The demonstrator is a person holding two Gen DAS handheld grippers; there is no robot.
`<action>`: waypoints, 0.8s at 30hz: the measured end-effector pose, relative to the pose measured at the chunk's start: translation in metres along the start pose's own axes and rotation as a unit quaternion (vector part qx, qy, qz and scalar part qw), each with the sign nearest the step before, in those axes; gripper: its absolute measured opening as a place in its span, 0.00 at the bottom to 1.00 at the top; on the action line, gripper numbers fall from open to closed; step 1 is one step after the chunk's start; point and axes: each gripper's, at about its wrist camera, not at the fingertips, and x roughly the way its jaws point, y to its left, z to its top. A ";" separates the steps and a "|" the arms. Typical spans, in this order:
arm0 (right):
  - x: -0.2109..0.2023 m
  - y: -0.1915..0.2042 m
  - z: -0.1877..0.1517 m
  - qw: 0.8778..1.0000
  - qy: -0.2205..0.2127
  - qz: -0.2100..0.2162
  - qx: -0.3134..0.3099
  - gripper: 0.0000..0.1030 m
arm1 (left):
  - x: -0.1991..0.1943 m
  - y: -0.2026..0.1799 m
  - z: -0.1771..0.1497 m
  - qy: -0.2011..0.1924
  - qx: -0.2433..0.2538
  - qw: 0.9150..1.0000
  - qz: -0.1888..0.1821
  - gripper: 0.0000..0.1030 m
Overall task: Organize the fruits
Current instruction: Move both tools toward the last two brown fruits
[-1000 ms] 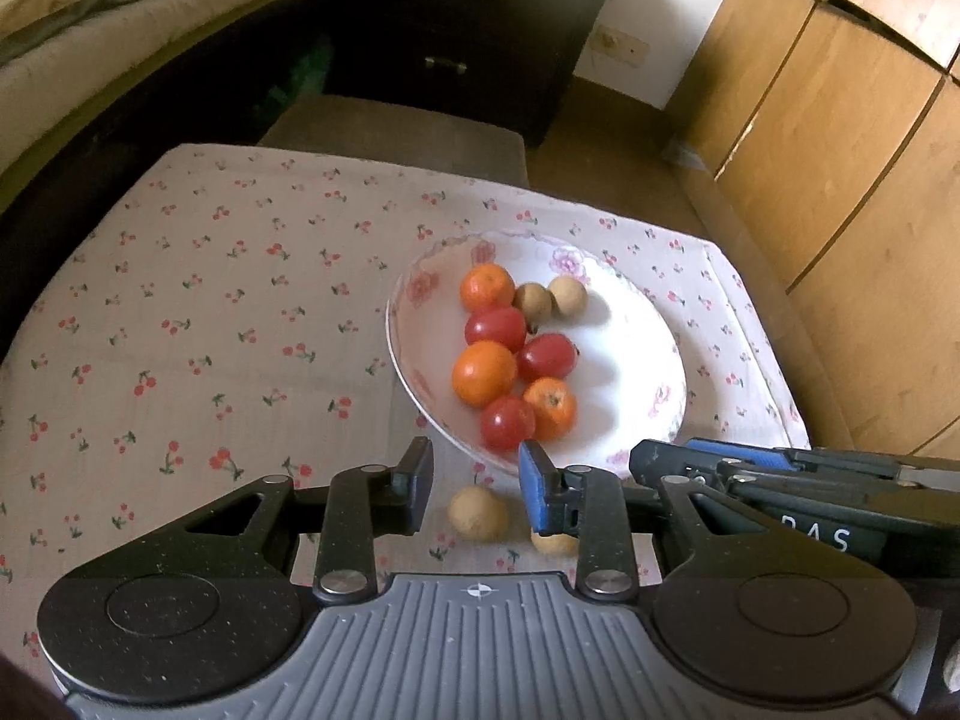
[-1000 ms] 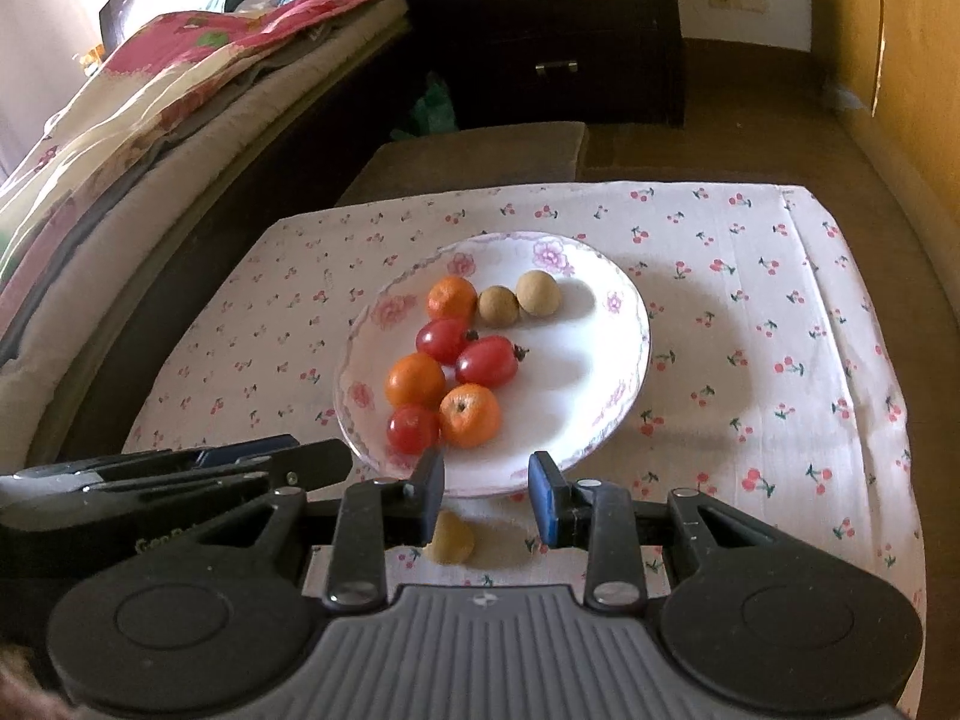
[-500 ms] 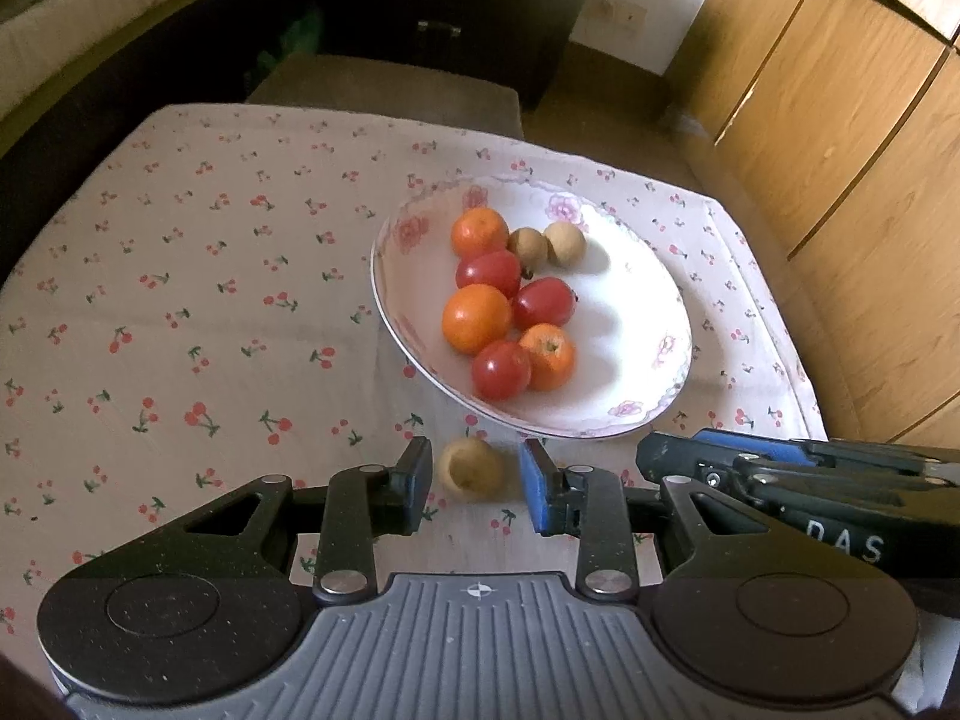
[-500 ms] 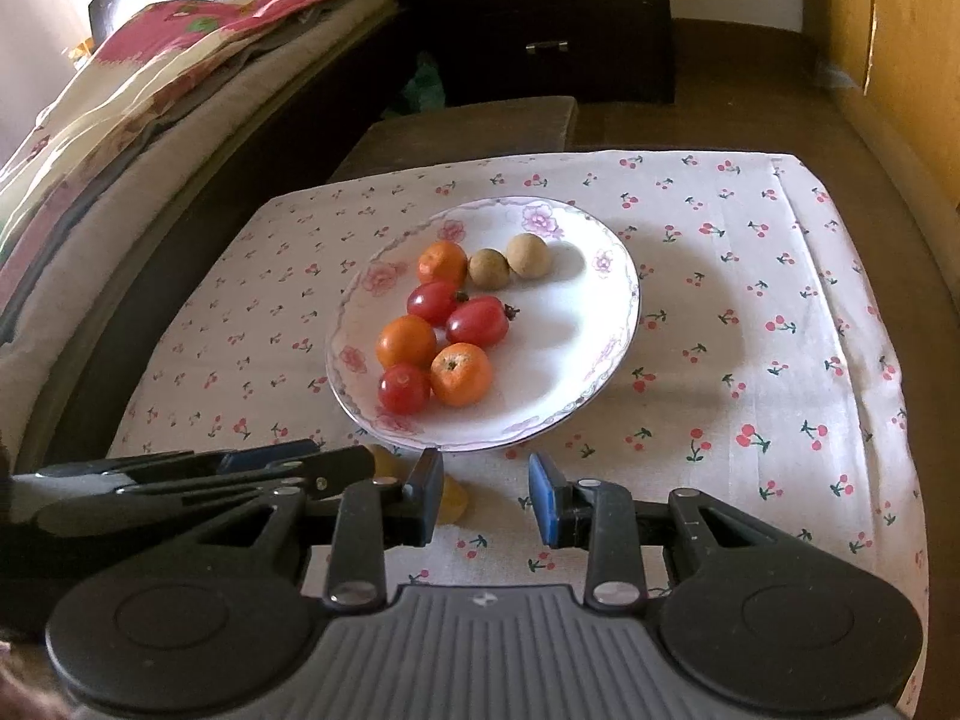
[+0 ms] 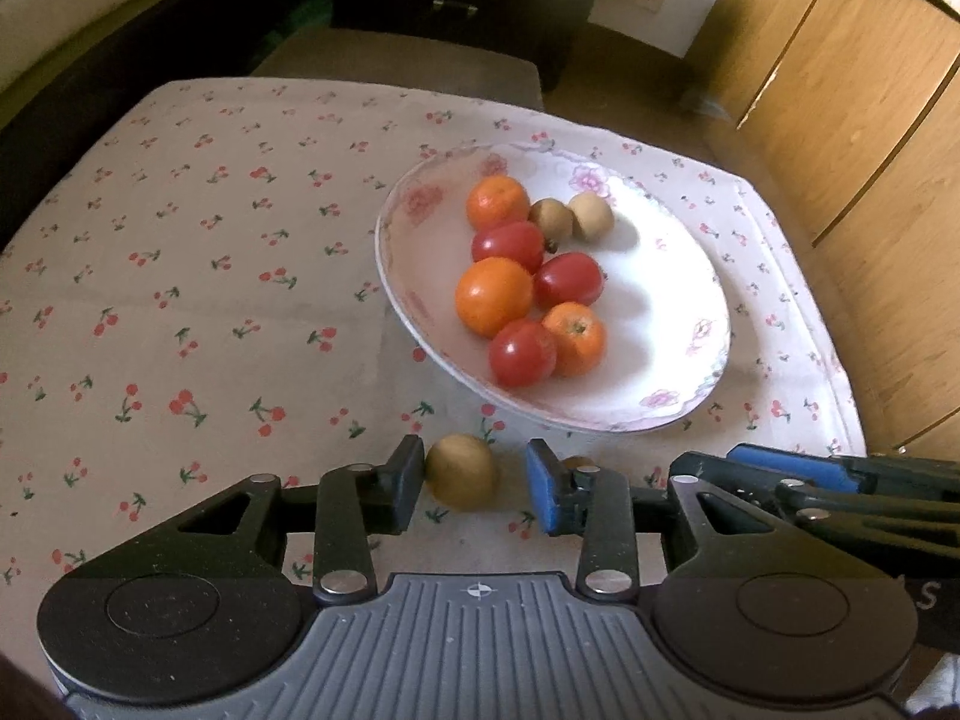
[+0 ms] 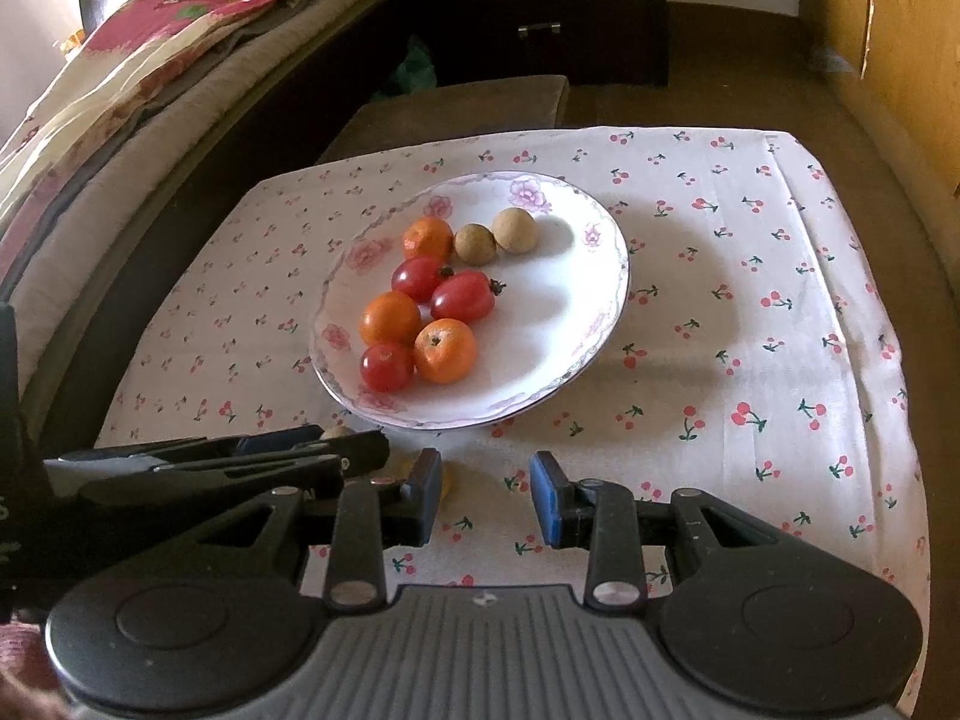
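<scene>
A small brown fruit [image 5: 461, 471] is framed between the spread jaws of the left claw [image 5: 474, 489] on the cherry-print table [image 5: 180, 300], just short of the plate [image 5: 660, 384] of tomatoes and oranges. The right claw [image 6: 487, 495] is likewise held spread and empty, a second fruit [image 6: 447, 480] half hidden beside it. The fruit is judged light, round and apt to roll; a gentle pinch across its middle is advised.
</scene>
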 end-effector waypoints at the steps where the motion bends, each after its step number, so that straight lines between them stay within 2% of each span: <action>1: 0.001 0.001 0.000 1.000 0.001 0.001 -0.001 0.37 | 0.000 0.000 0.000 0.002 -0.001 1.000 0.000 0.36; 17: 0.025 0.018 0.000 1.000 0.018 0.010 -0.006 0.39 | -0.021 0.019 -0.002 -0.009 -0.010 1.000 -0.003 0.28; 24: 0.044 0.022 -0.004 0.999 0.032 -0.001 -0.021 0.39 | -0.021 0.025 0.000 -0.007 -0.022 1.000 -0.006 0.32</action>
